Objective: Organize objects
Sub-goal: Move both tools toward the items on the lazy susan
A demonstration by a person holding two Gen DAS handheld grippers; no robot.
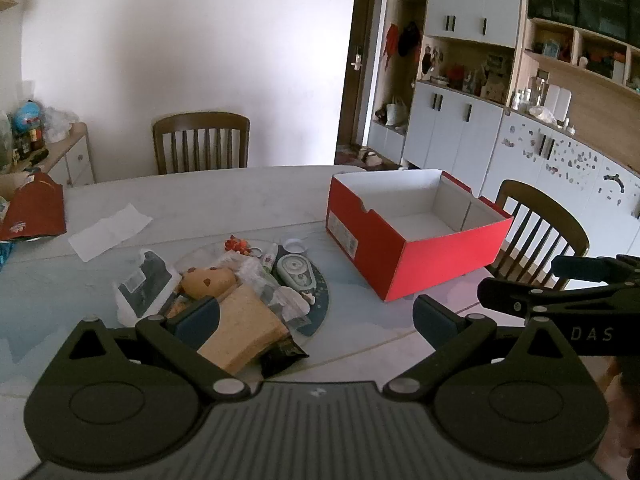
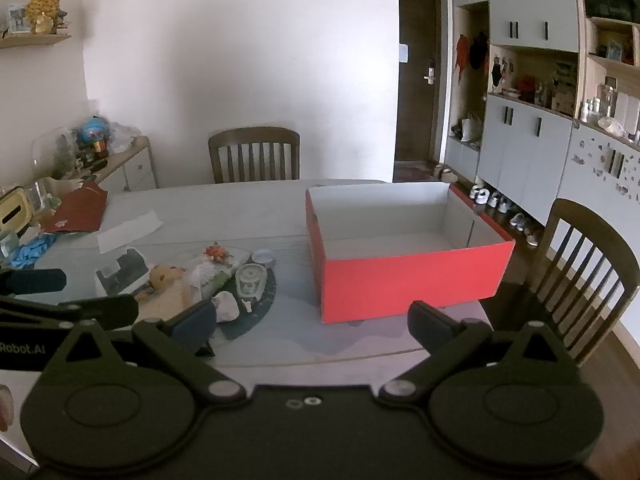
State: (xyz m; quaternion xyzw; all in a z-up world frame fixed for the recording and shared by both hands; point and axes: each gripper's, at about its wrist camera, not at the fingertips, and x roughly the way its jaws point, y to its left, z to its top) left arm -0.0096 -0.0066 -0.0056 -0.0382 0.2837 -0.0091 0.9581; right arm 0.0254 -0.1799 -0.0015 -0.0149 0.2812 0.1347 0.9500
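Both hand-held grippers are held wide open and empty above the near edge of the bench [image 2: 240, 216], nothing between the fingers of either one. The left hand-held gripper [image 1: 316, 316] is aimed at the pile of small items [image 1: 248, 288], its left finger just over a tan sponge-like block [image 1: 244, 332]. The right hand-held gripper [image 2: 312, 320] is pointed toward the red box [image 2: 408, 276], which is seen standing open, lid off, its white inside bare.

The pile is gathered on a dark round mat [image 1: 320, 304] to the left of the box: a plush toy [image 1: 208, 282], a correction-tape dispenser [image 1: 294, 270], an orange trinket [image 1: 236, 245], a white packet with a dark print [image 1: 142, 284], crinkled wrappers. The box is set just beside the mat, near enough, it would seem, for each item to be carried across in one short move. By that reading nothing has yet been sorted, and the job is judged to be at its very start.

As for pose, both tools are held level and low, side by side; the right one's fingers are caught at the right edge of the left view, well apart from the left one's. The left is judged better placed for the first pick, the block or the plush being nearest. A white paper sheet [image 1: 110, 230] and a red folder [image 1: 34, 210] are left lying farther back on the bench.
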